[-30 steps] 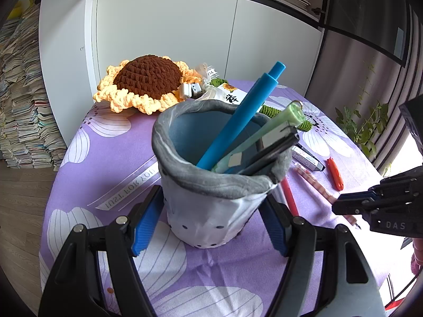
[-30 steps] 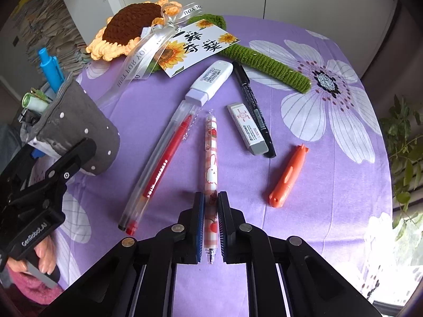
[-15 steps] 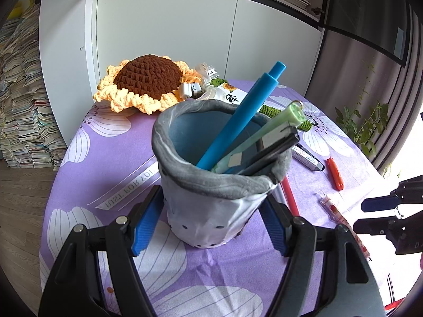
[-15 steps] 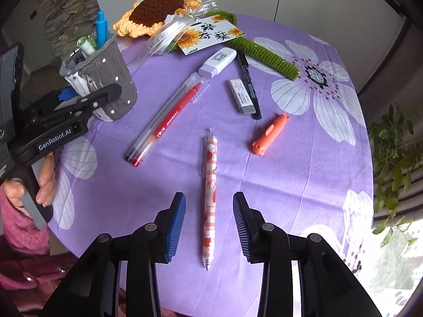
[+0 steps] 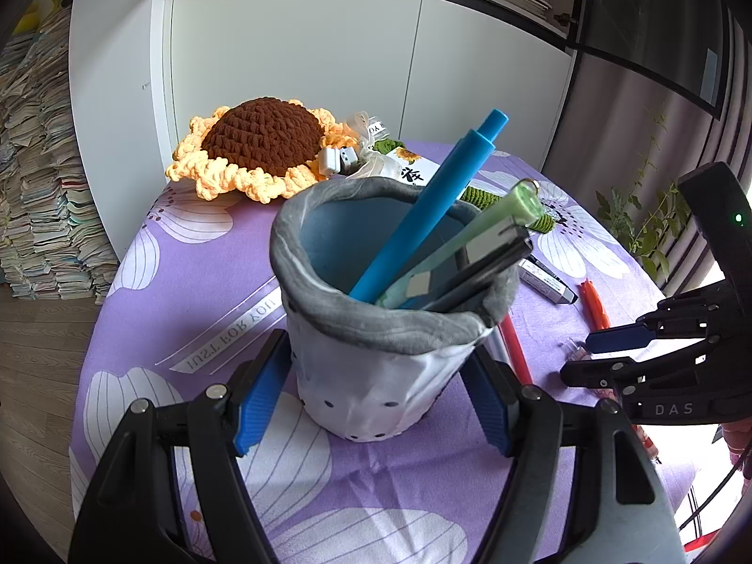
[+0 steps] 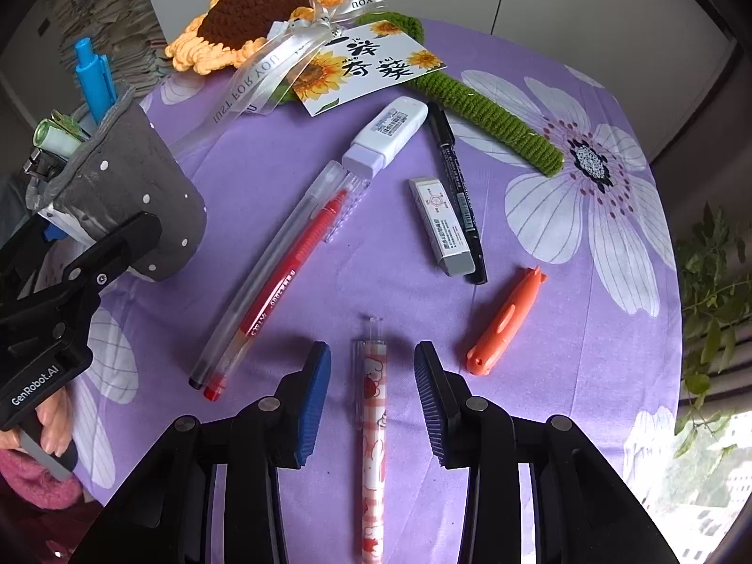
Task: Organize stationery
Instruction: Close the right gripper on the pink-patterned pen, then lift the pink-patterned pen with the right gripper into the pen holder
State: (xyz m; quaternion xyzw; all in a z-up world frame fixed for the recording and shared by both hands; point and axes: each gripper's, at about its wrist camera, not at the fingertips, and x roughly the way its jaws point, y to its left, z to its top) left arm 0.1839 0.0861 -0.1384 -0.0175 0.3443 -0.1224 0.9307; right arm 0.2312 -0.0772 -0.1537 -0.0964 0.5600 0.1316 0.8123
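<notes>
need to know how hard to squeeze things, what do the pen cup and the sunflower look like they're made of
Pen cup: soft fabric, apparently felt-like grey lining with a white dotted outer face; its rim is rolled and wrinkled, so it likely gives under pressure.
Sunflower: crocheted yarn, matte and chunky; brown stitches and looped yellow petals show clearly.

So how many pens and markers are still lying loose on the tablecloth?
4: clear pen and red pen side by side, black marker beside the eraser, pink patterned pen between the right gripper's fingers.
</notes>
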